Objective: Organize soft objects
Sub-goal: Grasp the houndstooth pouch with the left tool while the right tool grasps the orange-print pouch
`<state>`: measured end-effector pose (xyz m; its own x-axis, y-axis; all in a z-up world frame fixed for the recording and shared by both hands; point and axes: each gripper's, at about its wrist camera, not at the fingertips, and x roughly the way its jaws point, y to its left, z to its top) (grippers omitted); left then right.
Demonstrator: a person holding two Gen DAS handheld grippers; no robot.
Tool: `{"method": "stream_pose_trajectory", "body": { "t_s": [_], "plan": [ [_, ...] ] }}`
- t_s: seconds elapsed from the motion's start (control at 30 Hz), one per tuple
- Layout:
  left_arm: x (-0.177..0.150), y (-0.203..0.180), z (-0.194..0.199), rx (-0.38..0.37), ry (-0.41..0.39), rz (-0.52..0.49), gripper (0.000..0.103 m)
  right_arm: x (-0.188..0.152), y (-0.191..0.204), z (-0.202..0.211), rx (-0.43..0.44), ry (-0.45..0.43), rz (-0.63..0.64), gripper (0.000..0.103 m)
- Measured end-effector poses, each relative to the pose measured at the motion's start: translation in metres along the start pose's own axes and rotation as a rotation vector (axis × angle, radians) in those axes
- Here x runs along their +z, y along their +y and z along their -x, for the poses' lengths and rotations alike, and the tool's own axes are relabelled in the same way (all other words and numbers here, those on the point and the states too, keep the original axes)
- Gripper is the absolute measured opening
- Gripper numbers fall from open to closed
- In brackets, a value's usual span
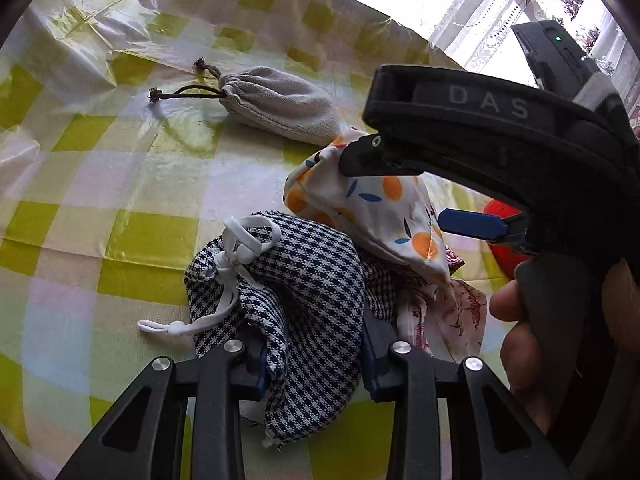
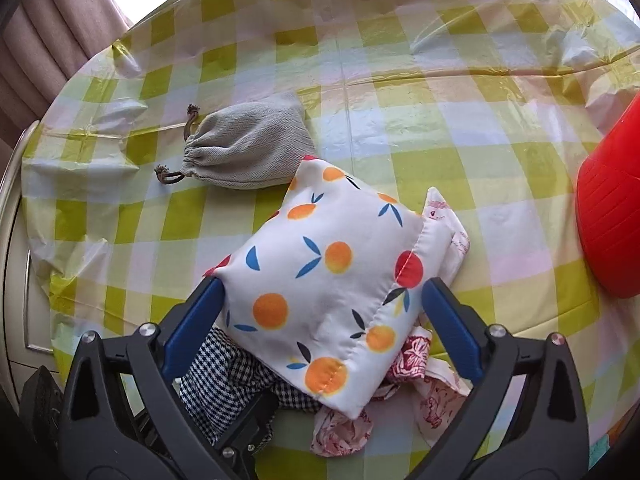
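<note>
A navy-and-white houndstooth pouch (image 1: pixel 288 280) with a white drawstring lies near the front of the checked tablecloth, and my left gripper (image 1: pixel 316 360) is shut on its lower part. Leaning on it is a white pouch with orange fruit print (image 2: pixel 320 280) (image 1: pixel 380 208). My right gripper (image 2: pixel 324 292) (image 1: pixel 400 188) stands wide open astride that pouch, its blue fingers (image 2: pixel 192 320) along both sides without squeezing. Under the pile sits a white pouch with red print (image 2: pixel 440 224). A grey drawstring pouch (image 1: pixel 280 108) (image 2: pixel 248 156) lies apart, farther back.
A red plastic object (image 2: pixel 608 220) stands at the right of the table. The yellow-checked plastic tablecloth (image 2: pixel 400 120) is wrinkled toward its edges. Curtains (image 2: pixel 60 20) hang beyond the far left corner. A hand (image 1: pixel 520 320) holds the right gripper's handle.
</note>
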<state>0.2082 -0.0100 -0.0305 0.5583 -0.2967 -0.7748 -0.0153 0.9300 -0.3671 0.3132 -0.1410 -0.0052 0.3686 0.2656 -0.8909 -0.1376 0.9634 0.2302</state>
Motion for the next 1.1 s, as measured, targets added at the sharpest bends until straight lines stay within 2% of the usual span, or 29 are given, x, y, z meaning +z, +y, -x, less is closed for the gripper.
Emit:
{"method": "stream_pose_trajectory", "body": {
  "t_s": [0.23,0.4,0.47,0.7,0.8,0.9,1.1],
  "plan": [
    [0.001,-0.001,-0.001,-0.015,-0.003,0.007,0.033,0.014,0.002,0.006,-0.011,-0.031,-0.073,0.101],
    [0.0,0.004,0.0,-0.027,-0.012,0.03,0.031,0.022,-0.002,-0.013,-0.034,0.045,-0.121,0.101],
    [-0.002,0.007,0.003,-0.026,-0.03,0.044,0.03,0.022,-0.001,-0.017,-0.04,0.047,-0.12,0.102],
    [-0.003,0.021,0.012,-0.029,-0.067,0.085,0.02,0.015,0.016,-0.028,-0.113,0.01,0.028,0.103],
    [-0.006,0.026,0.018,-0.028,-0.081,0.098,0.018,0.01,0.024,-0.03,-0.133,-0.011,0.117,0.1],
    [-0.007,0.028,0.02,-0.024,-0.087,0.106,0.018,0.006,0.029,-0.031,-0.137,-0.03,0.176,0.096],
    [-0.01,0.027,0.035,-0.009,-0.119,0.132,0.017,0.001,0.036,-0.026,-0.075,-0.078,0.245,0.08]
  ]
}}
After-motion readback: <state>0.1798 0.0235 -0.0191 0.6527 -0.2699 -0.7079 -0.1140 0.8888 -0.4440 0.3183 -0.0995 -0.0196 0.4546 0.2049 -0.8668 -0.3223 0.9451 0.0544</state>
